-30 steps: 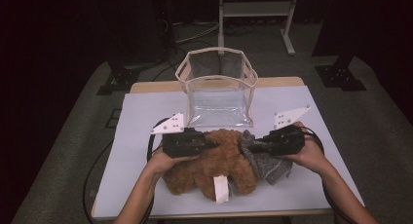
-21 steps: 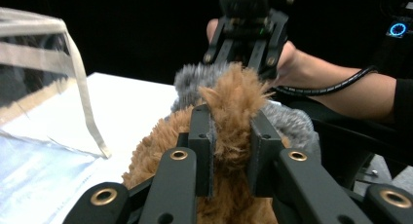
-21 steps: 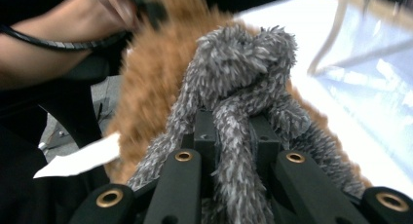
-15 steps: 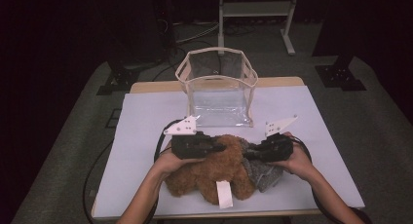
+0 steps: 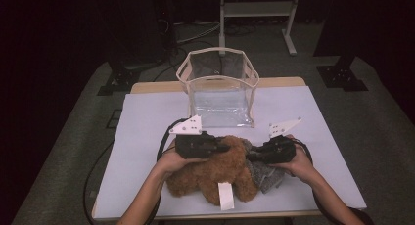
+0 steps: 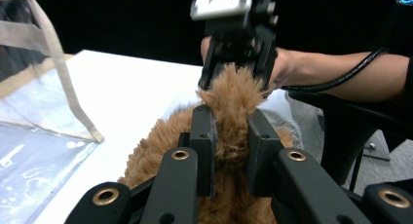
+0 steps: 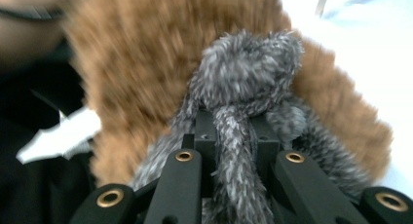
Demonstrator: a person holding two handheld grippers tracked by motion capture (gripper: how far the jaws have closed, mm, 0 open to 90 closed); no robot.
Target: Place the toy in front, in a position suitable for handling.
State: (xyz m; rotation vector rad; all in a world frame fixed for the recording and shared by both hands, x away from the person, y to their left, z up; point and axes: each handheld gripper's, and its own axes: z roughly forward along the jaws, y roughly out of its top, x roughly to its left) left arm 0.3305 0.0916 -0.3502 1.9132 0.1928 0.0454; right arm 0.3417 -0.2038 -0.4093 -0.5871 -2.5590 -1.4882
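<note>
place: lab or studio | evidence: black curtains, metal stand, cables on carpet, lone table

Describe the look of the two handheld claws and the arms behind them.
The left claw and right claw are black, boxy handheld units, each topped by a pale grey three-cornered plate with small holes. Seen up close, the left claw's jaws are flat black bars on black links with brass-coloured pivot rivets; the right claw is built alike. A black cable trails from each. The forearms are bare, with no sleeves in view.
</note>
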